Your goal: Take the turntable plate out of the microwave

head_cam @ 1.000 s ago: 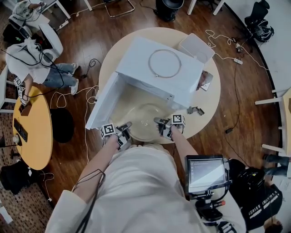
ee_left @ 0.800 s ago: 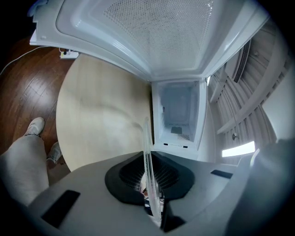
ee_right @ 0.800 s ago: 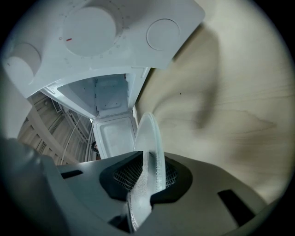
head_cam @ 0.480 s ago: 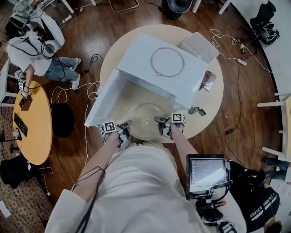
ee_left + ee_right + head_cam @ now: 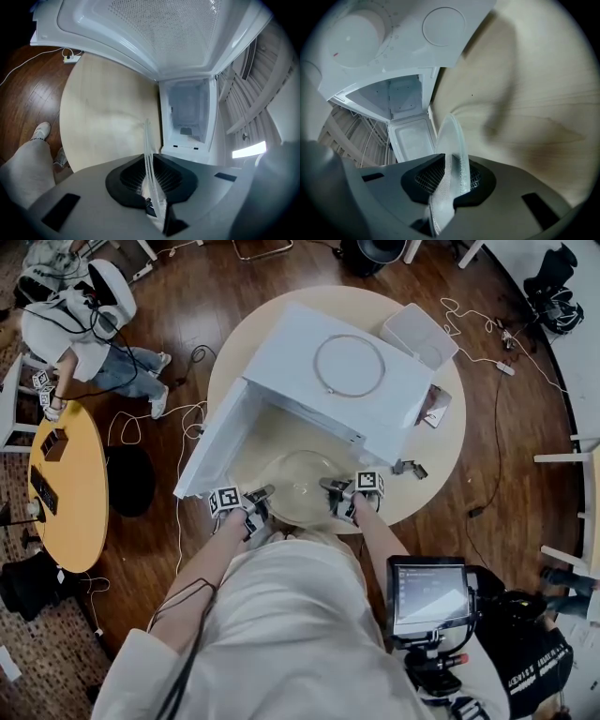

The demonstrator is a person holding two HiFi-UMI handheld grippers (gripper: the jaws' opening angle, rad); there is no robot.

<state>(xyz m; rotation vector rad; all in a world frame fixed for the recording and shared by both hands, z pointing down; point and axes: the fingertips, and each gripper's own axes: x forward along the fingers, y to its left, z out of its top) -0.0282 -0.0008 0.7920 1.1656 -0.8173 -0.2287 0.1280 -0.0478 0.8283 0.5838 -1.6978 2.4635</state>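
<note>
On the round table (image 5: 436,460), the microwave (image 5: 337,381) stands with its door (image 5: 211,456) swung open at the person's left. The glass plate (image 5: 292,486) is outside the cavity, just in front of the opening, over the tabletop (contact with the table not confirmed). The left gripper (image 5: 262,491) pinches its left rim, jaws pressed onto the glass. The right gripper (image 5: 327,487) pinches the opposite rim likewise.

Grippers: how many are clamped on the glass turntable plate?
2. The left gripper is shut on the left rim of the plate; the right gripper is shut on its right rim, in front of the open microwave. None hidden.
</note>
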